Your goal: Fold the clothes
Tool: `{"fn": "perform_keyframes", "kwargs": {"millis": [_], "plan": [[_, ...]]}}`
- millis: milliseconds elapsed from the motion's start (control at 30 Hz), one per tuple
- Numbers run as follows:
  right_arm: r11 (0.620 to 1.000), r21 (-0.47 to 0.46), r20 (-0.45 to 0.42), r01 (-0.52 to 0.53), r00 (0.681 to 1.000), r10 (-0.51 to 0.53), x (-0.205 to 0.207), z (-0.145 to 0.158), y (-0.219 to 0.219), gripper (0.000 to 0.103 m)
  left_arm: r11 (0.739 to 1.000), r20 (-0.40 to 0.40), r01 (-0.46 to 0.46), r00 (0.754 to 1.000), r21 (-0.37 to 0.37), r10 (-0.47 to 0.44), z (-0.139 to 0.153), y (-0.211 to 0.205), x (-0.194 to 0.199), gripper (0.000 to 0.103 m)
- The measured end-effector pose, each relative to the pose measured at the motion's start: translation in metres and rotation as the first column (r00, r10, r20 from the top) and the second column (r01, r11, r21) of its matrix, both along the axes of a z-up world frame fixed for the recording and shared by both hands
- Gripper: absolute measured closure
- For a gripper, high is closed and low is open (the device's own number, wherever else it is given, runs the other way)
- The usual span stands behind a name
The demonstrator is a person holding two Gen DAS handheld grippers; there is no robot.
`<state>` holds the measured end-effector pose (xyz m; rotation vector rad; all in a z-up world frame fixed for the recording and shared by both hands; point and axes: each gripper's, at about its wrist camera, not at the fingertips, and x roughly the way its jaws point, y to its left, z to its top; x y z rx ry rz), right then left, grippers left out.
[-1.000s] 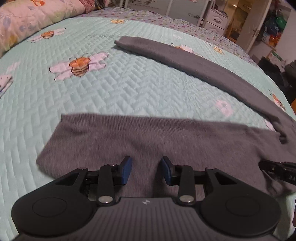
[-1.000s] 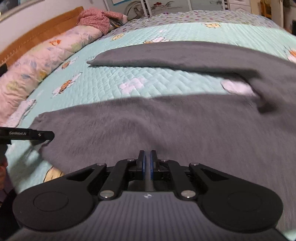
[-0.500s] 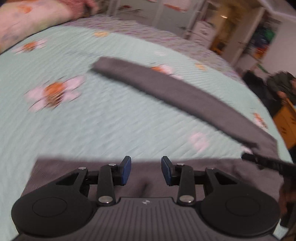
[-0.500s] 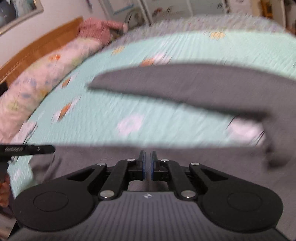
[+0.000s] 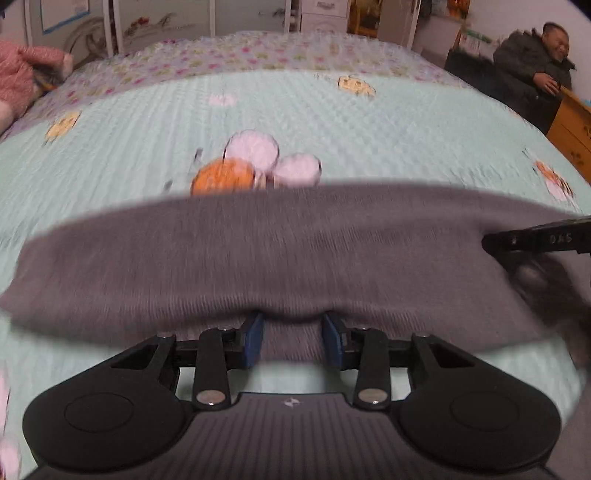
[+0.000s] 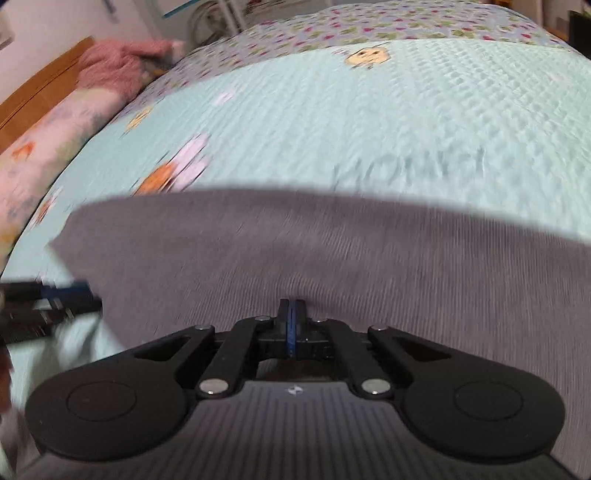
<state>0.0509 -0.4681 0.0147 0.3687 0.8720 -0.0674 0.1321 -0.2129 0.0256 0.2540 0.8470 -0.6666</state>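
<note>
Bed: a big bed with a mint green quilted cover (image 5: 369, 122) fills both views; it has orange bee and white flower pictures on it.
Far edge: a strip of flowered purple cloth (image 6: 369, 26) runs along the top of the frame.
Room: a pink fluffy bundle (image 6: 118, 62) and a wooden headboard (image 6: 40, 92) sit upper left in the right view; a person in a dark coat (image 5: 532, 62) sits upper right in the left view.
Clothes: the soft grey knit garment (image 5: 258, 258) stretches across the middle of the frame, blurry.
Open room: lots of bare green cover lies above the grey cloth.
Left claw (image 5: 291, 341): partly open at the bottom middle; the grey cloth's edge lies over its blue tips.
Right claw (image 6: 291, 321): pinched tight on the grey cloth, bottom middle.
</note>
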Motion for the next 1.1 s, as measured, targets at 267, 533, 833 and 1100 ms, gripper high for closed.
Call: {"fn": "perform_keyframes", "kwargs": {"millis": [267,533,833,1100], "plan": [[0.991,-0.125,0.098,0.054,0.994,-0.042,0.018,0.01,0.005,0.095,0.971,0.068,-0.204,0.975,-0.125,0.213,0.021,0.023,0.028,0.065],[0.969,-0.038,0.177,-0.244,0.953,0.247,-0.028,0.023,0.065,0.09,0.925,-0.089,-0.234,0.972,-0.3,0.217,0.013,0.086,-0.038,0.065],[0.992,0.078,0.085,-0.101,0.992,0.094,0.072,-0.006,0.055,0.103,0.904,-0.02,-0.277,0.958,-0.325,0.286,0.021,0.08,-0.024,0.064],[0.908,0.02,0.084,-0.418,0.906,0.416,0.079,0.009,0.126,0.097,0.805,-0.121,-0.396,0.915,-0.441,0.384,0.018,0.13,-0.028,0.061]]}}
